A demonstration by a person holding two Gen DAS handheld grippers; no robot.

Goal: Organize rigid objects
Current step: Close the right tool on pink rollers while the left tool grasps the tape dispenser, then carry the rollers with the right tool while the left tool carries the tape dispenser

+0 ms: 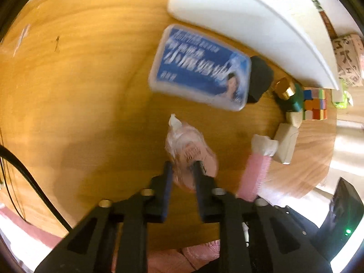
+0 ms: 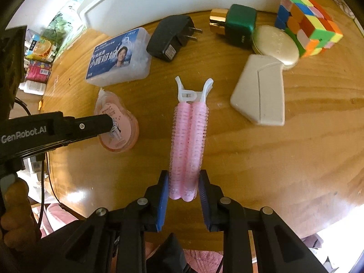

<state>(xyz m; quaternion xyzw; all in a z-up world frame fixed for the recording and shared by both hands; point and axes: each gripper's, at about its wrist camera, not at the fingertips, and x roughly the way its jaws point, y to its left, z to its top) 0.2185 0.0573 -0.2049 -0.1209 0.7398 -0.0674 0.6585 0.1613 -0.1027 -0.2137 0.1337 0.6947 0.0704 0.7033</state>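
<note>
Pink hair roller clip pinched in steeply down-pointing right claw.

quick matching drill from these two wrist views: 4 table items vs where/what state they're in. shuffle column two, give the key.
Items:
1. pink hair roller clip
2. pink wrapped cup
3. puzzle cube
4. black charger

States:
A. between the blue-label box and the green bottle
B. clamped in the left gripper
C. far right, next to the round gold tin
D. clamped in the right gripper

Pairs: 1-D, 2-B, 3-C, 4-A
</note>
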